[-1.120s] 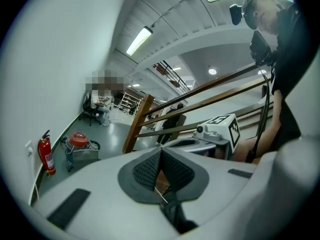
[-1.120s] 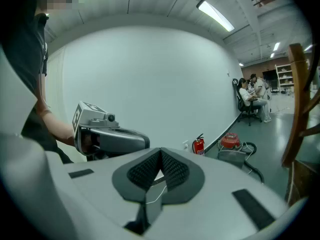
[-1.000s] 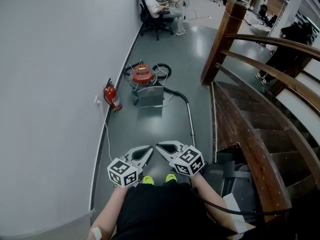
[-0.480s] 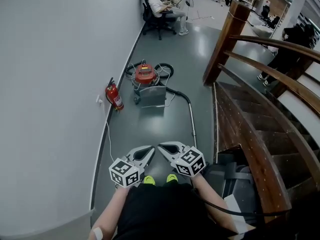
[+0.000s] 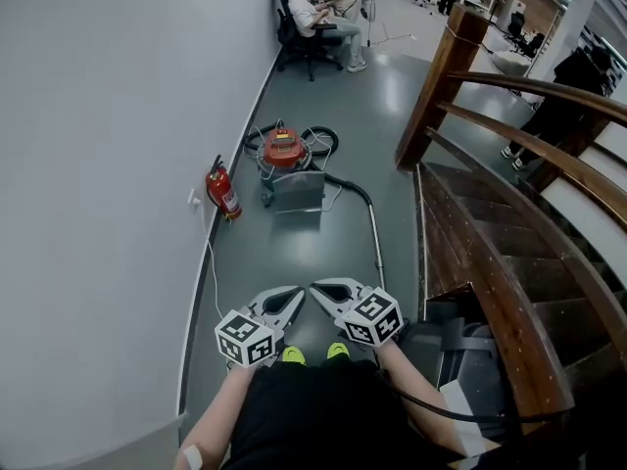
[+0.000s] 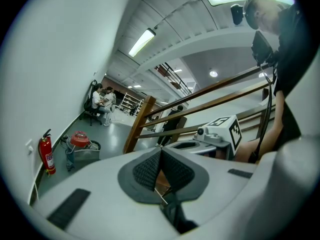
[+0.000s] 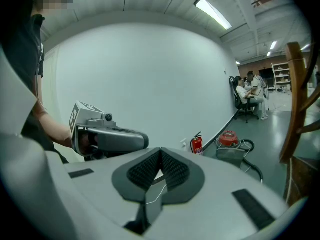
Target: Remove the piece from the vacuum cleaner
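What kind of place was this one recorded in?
Probably an office or lab building's passage: a curved brown wooden staircase, people seated at the far end, a red fire extinguisher by the grey wall.

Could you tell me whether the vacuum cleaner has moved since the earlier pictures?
No. The vacuum cleaner keeps its place just right of the fire extinguisher by the wall; both drift together slightly, so only the camera shifted.
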A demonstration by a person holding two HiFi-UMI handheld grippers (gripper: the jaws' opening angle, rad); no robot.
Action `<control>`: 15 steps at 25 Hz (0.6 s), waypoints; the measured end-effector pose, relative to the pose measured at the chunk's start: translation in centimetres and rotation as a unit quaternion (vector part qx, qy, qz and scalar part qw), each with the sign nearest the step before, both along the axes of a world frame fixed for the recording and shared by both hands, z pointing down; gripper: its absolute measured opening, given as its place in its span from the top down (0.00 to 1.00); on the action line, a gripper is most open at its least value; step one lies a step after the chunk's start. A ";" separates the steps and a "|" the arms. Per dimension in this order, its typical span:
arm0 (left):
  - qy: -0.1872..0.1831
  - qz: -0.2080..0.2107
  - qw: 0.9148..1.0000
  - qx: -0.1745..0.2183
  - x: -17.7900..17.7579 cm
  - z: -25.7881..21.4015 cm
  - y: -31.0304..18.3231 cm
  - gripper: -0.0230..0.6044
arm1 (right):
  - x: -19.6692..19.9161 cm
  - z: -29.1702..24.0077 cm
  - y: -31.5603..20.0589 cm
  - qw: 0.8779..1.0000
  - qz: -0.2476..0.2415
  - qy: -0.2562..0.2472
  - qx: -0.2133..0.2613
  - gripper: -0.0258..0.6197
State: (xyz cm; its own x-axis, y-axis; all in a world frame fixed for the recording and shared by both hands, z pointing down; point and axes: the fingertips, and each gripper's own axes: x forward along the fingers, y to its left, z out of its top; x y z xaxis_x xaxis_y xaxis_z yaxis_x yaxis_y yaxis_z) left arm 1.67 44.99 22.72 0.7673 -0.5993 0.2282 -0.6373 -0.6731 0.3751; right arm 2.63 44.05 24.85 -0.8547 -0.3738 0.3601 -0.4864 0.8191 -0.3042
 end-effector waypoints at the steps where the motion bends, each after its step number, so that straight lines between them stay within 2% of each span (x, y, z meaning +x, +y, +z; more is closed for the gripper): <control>1: -0.001 0.001 1.000 -0.001 -0.1 0.1 0.0 0.95 | -0.1 0.0 0.0 1.000 0.002 0.001 0.000 0.94; 15: 0.010 0.018 1.000 -0.003 -3.0 0.2 0.6 0.95 | -2.1 0.6 0.5 0.999 0.030 0.012 0.000 0.94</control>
